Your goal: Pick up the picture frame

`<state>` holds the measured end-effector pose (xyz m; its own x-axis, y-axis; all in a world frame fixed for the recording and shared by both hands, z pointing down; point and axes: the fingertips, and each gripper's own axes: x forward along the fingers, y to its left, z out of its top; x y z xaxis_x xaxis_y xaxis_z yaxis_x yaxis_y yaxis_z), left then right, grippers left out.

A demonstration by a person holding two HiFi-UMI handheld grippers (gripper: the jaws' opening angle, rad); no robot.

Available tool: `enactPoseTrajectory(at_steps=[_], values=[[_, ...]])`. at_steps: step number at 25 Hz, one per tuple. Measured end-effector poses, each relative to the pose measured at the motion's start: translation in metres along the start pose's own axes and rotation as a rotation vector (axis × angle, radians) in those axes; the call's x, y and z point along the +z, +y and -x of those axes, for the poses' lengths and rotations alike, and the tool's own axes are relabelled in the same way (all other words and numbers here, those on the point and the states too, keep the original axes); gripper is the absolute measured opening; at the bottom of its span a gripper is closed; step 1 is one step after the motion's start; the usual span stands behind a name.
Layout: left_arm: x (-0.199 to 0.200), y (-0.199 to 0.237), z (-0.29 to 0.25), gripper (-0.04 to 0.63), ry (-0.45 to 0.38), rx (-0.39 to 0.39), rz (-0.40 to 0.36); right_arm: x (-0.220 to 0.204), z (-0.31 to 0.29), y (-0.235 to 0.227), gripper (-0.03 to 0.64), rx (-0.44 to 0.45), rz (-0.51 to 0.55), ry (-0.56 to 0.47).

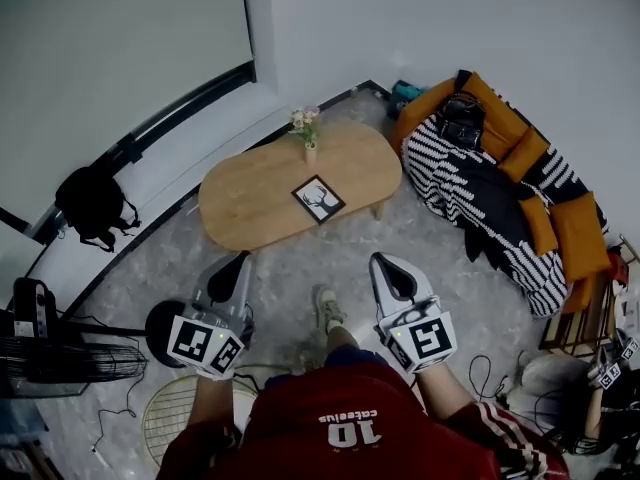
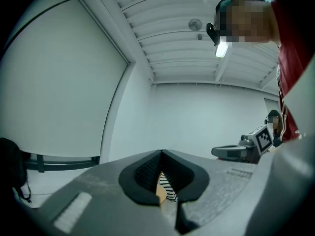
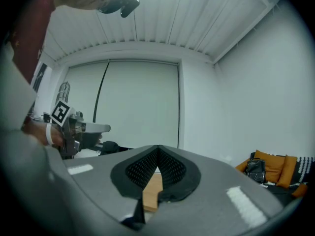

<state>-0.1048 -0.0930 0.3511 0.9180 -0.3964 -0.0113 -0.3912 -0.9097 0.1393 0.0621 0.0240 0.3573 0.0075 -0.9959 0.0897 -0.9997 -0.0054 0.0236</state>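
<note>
The picture frame (image 1: 318,199), black-edged with a white print of a dark figure, lies flat near the middle of an oval wooden table (image 1: 250,203). Both grippers are short of the table, over the grey floor, and point level towards it. My left gripper (image 1: 242,258) is shut with nothing in it, its jaw tips meeting (image 2: 161,153). My right gripper (image 1: 386,260) is also shut and empty (image 3: 158,149). A strip of the table (image 3: 150,191) shows below the right jaws. Neither gripper view shows the frame.
A small vase of flowers (image 1: 308,130) stands at the table's far edge. A sofa (image 1: 520,203) with orange cushions and a striped blanket lies to the right. A black bag (image 1: 90,204) sits at the left wall. A fan (image 1: 185,413) and cables lie near my feet.
</note>
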Motion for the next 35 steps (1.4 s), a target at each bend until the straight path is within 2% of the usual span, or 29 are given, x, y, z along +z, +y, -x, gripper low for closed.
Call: enactPoseTrajectory(at_steps=[7, 12, 16, 21, 25, 30, 35], values=[[-0.008, 0.020, -0.036, -0.002, 0.032, -0.003, -0.013, -0.011, -0.046, -0.021, 0.002, 0.016, -0.022, 0.003], [-0.011, 0.043, -0.061, -0.002, 0.030, -0.019, 0.031, -0.023, -0.084, -0.043, 0.002, -0.010, -0.067, 0.029], [-0.016, 0.061, -0.081, -0.002, 0.045, -0.025, 0.034, -0.032, -0.116, -0.056, 0.002, -0.021, -0.051, 0.040], [-0.026, 0.083, -0.110, -0.002, 0.064, -0.024, 0.025, -0.059, -0.155, -0.068, 0.003, -0.017, -0.051, 0.119], [-0.033, 0.094, -0.127, -0.002, 0.087, -0.033, 0.012, -0.079, -0.180, -0.078, 0.003, -0.007, -0.042, 0.119], [-0.058, 0.104, -0.148, -0.002, 0.108, -0.048, 0.061, -0.113, -0.202, -0.094, 0.003, -0.013, -0.038, 0.149], [-0.081, 0.113, -0.168, -0.002, 0.129, -0.060, 0.066, -0.149, -0.222, -0.108, 0.003, -0.009, -0.065, 0.198]])
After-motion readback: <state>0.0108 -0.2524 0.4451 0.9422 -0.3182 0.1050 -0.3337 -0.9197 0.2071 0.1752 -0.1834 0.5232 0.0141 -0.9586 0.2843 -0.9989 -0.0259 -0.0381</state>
